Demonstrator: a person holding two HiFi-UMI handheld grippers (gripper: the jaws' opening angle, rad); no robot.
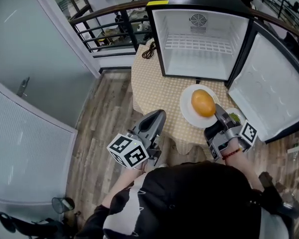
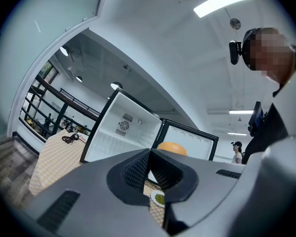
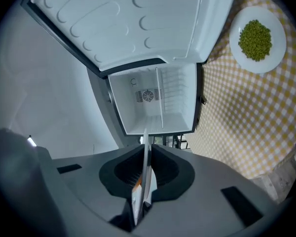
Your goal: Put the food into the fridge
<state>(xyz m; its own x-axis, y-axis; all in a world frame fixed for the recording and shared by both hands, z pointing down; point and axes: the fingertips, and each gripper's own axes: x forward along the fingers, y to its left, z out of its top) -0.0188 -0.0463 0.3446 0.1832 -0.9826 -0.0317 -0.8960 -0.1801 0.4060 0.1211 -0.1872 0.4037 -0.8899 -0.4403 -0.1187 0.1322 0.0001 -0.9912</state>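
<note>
Checkered cloth covered the table (image 1: 149, 78) before the open fridge (image 1: 204, 54). At left, the left gripper (image 1: 158, 114) hung empty, jaws together. Further right, the right gripper (image 1: 220, 112) pinched the near rim of the plate (image 1: 188, 108) bearing the orange fruit (image 1: 203, 102). The fridge lay straight beyond, on the far side.
</note>
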